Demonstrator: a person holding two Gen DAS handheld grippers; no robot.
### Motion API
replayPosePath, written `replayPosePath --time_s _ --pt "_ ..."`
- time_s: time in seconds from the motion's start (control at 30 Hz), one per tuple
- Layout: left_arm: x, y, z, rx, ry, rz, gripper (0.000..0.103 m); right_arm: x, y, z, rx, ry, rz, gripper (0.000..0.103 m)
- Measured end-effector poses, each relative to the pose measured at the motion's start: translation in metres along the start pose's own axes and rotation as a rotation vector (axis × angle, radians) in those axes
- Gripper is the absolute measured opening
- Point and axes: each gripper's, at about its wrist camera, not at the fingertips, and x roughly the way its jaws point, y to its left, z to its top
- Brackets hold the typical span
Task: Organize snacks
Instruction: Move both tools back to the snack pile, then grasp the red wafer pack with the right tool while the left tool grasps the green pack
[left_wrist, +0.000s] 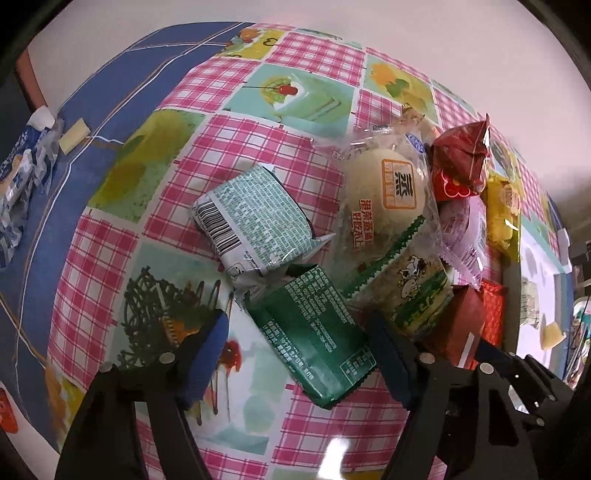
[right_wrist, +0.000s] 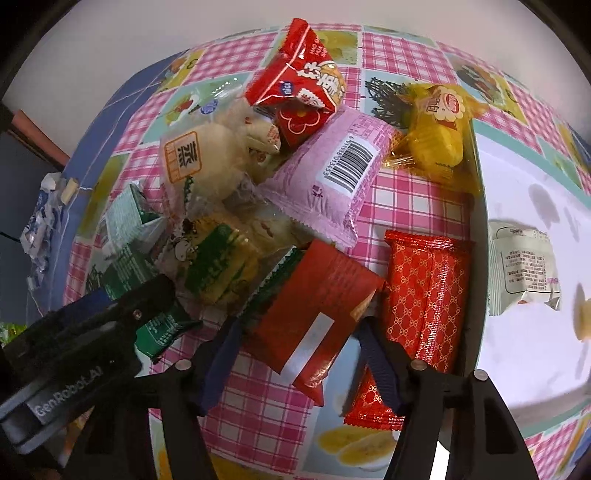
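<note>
A heap of snack packets lies on the checked tablecloth (left_wrist: 236, 147). My left gripper (left_wrist: 295, 343) is open, its fingers either side of a dark green packet (left_wrist: 314, 332); a pale green packet (left_wrist: 255, 218) and a clear-wrapped bun (left_wrist: 388, 192) lie beyond. My right gripper (right_wrist: 299, 350) is open around a plain red packet (right_wrist: 317, 306), with a patterned red packet (right_wrist: 424, 299) just right of it. A pink packet (right_wrist: 332, 173), a red bag (right_wrist: 299, 85) and a yellow packet (right_wrist: 436, 136) lie farther back. The left gripper (right_wrist: 92, 321) shows at the lower left of the right wrist view.
A clear tray wall (right_wrist: 476, 221) stands right of the heap, with a white packet (right_wrist: 521, 266) on the white surface behind it. A blue-white wrapper (left_wrist: 22, 177) lies on the blue table border at the left. A green-yellow cow packet (left_wrist: 417, 291) sits mid-heap.
</note>
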Motion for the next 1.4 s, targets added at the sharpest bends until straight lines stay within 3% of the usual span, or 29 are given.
replayPosePath --time_s 0.33,0.87,1.0,1.4 --pt "0.009 -0.014 -0.001 0.037 -0.020 0.032 0.075 0.000 0.004 -0.003 -0.039 -0.015 -0.031 0.068" --pt "0.009 -0.018 -0.002 0.063 -0.048 0.066 0.053 0.001 0.009 -0.004 -0.057 -0.024 -0.055 0.058" --pt "0.007 -0.015 -0.003 0.058 -0.058 0.089 0.041 -0.001 0.009 -0.006 -0.053 -0.025 -0.058 0.055" --pt "0.004 -0.019 -0.008 0.058 -0.070 0.114 0.041 -0.003 0.011 -0.008 -0.072 -0.027 -0.070 0.053"
